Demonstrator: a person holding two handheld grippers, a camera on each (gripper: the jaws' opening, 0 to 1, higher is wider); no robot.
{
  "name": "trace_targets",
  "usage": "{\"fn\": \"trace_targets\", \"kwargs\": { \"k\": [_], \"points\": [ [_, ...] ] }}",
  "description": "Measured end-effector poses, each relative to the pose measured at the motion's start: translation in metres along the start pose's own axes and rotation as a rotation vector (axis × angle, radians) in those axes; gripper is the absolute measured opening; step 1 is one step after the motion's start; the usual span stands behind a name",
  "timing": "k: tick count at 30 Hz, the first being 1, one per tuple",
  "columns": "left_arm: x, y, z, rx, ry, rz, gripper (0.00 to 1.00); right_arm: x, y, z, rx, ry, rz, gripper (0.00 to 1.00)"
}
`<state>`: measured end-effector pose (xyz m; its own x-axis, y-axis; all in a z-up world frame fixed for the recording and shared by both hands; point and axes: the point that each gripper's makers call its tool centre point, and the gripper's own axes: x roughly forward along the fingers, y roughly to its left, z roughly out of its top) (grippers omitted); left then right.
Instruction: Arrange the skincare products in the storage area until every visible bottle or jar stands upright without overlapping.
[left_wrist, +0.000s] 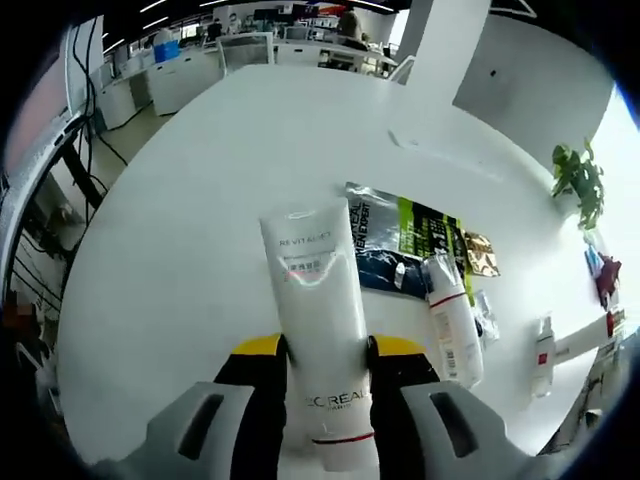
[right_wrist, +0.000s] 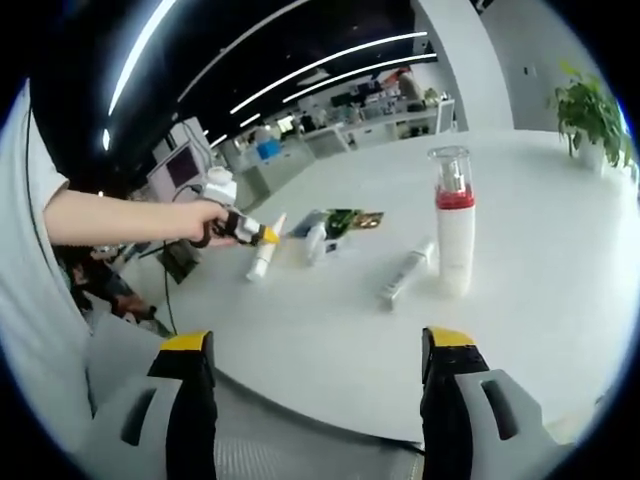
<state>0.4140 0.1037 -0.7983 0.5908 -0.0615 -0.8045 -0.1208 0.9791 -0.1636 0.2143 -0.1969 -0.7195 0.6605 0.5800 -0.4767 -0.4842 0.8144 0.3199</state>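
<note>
- Left gripper (left_wrist: 327, 352): jaws clamped on a white tube (left_wrist: 318, 330), held off the white table (left_wrist: 190, 220), cap end near the camera.
- Just past it on the table: second white tube (left_wrist: 452, 320) lying flat, red band, touching the edge of a pile of foil sachets (left_wrist: 405, 238).
- Further right: small pump bottle (left_wrist: 543, 355) lying flat, apart from the rest.
- Far edge: potted plant (left_wrist: 580, 180); desks beyond.
- Right gripper (right_wrist: 318, 385): jaws wide apart, nothing between them, hanging over the near table edge.
- Ahead of it: slim tube (right_wrist: 405, 273) lying flat, just beside an upright white bottle (right_wrist: 453, 222) with clear cap and red collar.
- Further left, right gripper view: a hand (right_wrist: 205, 222) holds the left gripper with its tube angled down; sachets behind.
</note>
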Motion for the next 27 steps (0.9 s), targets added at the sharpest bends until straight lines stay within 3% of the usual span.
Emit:
{"fn": "trace_targets", "kwargs": {
  "k": [5, 8, 16, 27],
  "points": [
    [-0.014, -0.013, 0.009, 0.013, -0.066, -0.060, 0.27, 0.001, 0.000, -0.001, -0.010, 0.006, 0.005, 0.84],
    [-0.023, -0.024, 0.013, 0.069, -0.108, -0.079, 0.27, 0.002, -0.001, -0.002, -0.012, 0.008, 0.004, 0.84],
    [-0.043, -0.038, 0.027, 0.120, -0.189, -0.142, 0.27, 0.002, 0.000, -0.003, -0.022, 0.016, 0.005, 0.84],
    [-0.067, -0.059, 0.024, 0.203, -0.237, -0.187, 0.27, 0.002, -0.001, -0.002, -0.019, 0.004, -0.002, 0.83]
  ]
}}
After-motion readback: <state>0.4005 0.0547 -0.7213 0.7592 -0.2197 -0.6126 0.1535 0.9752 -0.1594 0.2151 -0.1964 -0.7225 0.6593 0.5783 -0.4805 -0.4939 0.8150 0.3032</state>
